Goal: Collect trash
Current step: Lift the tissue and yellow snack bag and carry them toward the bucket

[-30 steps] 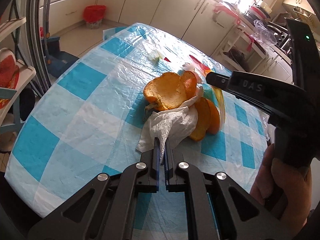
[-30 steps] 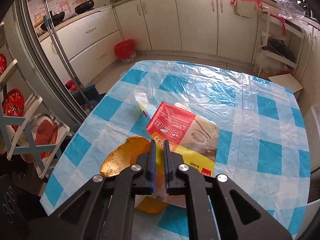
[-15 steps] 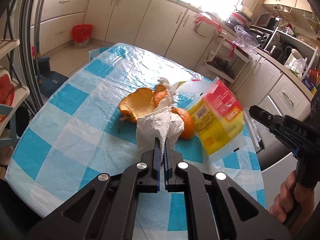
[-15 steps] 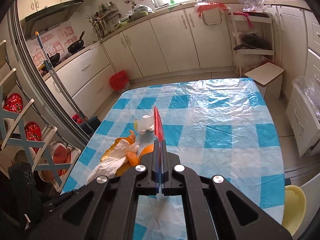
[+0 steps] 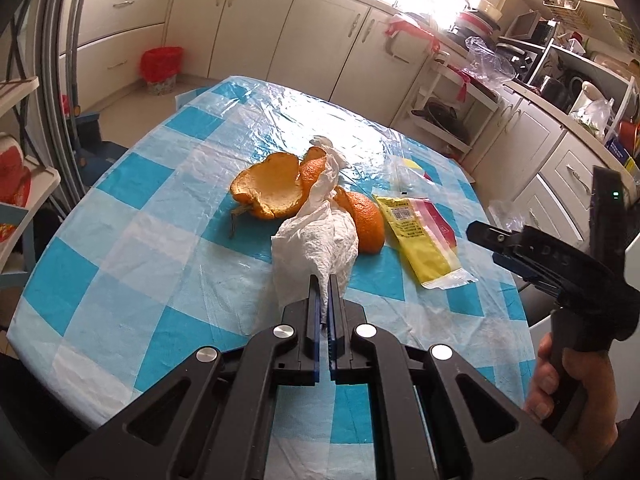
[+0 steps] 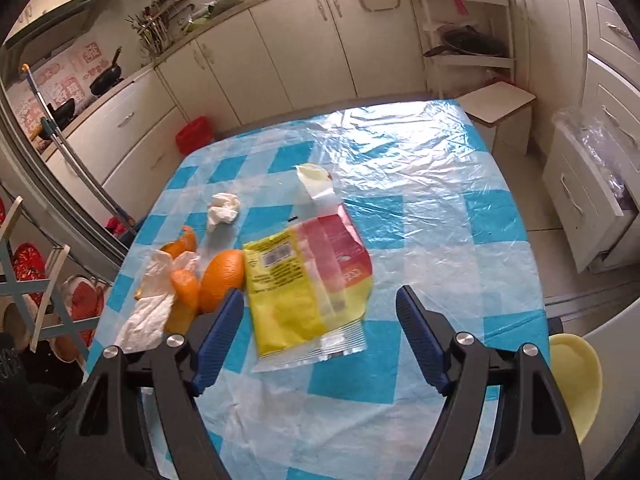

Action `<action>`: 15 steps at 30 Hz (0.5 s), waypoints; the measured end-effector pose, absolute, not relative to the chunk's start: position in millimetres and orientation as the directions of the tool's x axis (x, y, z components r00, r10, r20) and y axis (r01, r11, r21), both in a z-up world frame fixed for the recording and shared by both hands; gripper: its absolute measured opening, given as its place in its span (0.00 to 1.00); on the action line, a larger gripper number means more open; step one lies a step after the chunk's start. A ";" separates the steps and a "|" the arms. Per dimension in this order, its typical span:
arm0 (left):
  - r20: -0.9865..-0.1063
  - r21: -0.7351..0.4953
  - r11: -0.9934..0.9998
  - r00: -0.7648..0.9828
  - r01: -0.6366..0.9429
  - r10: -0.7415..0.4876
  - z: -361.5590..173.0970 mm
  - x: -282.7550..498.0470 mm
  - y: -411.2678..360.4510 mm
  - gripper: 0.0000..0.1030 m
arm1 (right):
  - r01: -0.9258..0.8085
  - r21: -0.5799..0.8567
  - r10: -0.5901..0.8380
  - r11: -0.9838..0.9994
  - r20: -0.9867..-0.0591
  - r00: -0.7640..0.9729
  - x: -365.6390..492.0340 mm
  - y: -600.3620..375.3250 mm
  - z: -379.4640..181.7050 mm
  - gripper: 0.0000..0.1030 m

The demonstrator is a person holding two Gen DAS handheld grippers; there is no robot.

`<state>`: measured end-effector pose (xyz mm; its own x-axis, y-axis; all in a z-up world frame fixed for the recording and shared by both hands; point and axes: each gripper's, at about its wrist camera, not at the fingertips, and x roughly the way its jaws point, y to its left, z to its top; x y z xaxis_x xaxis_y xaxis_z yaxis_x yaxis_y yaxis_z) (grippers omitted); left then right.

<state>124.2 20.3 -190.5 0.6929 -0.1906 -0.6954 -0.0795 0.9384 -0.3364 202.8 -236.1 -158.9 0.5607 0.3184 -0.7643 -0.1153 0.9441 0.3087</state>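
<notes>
My left gripper (image 5: 324, 280) is shut on a white paper towel (image 5: 316, 240), which hangs from its tips just above the table. Behind the towel lie orange peels (image 5: 272, 192), with another piece (image 5: 366, 220) to the right. A yellow and red wrapper (image 6: 288, 300) lies flat on the checked tablecloth (image 6: 420, 184). My right gripper (image 6: 320, 294) hovers over the wrapper's near end; its jaws are opening and the pads do not touch it. A crumpled tissue (image 6: 224, 208) and a clear plastic scrap (image 6: 316, 184) lie farther back.
A red bin (image 5: 162, 64) stands on the floor by the cabinets. A yellow seat (image 6: 576, 380) sits off the table's right edge, and a small white stool (image 6: 500, 104) stands behind the table. A rack with plates is at the left.
The right gripper opened and let go of the wrapper, which now lies flat on the table. The left gripper drew the paper towel back from the peels a little.
</notes>
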 end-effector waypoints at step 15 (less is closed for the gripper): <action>-0.698 -0.344 0.935 0.690 -0.087 -0.192 -190.6 128.9 27.6 0.03 | -0.175 0.132 0.204 0.976 -0.832 0.516 257.8 -216.2 -188.9 0.01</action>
